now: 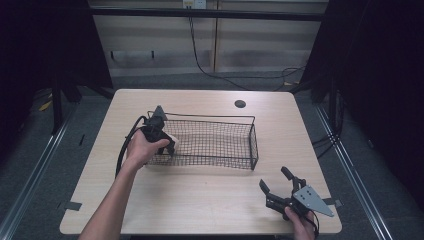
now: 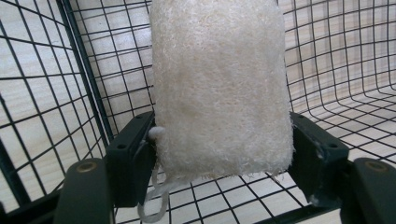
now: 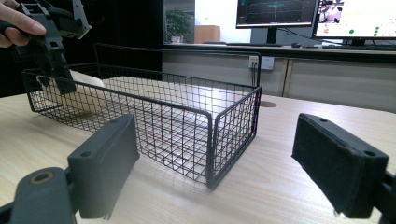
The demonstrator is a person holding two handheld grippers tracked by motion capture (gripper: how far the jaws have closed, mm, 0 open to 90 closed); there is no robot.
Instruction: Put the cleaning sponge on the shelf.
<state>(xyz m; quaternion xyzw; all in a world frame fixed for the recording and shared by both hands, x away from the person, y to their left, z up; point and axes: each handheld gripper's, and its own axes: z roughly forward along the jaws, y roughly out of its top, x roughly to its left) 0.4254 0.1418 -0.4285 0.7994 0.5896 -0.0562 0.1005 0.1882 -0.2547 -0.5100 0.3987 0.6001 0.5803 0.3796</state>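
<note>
A black wire basket (image 1: pixel 252 137) stands on the wooden table, seen from the side in the right gripper view (image 3: pixel 233 121). My left gripper (image 1: pixel 167 141) reaches into its left end, shut on a cream loofah pad (image 2: pixel 219 88) that stands upright between the jaws, a white loop hanging below it. The pad (image 3: pixel 84 79) shows pale through the mesh, and the left gripper (image 3: pixel 53 81) is held over the basket's end by a hand. My right gripper (image 1: pixel 275 181) rests open near the table's front right corner, nothing between its jaws.
A round cable hole (image 1: pixel 240 104) sits near the table's far edge. Bare tabletop (image 1: pixel 200 195) lies in front of the basket. Monitors (image 3: pixel 275 11) and a cabinet stand beyond the table. Dark curtains flank both sides.
</note>
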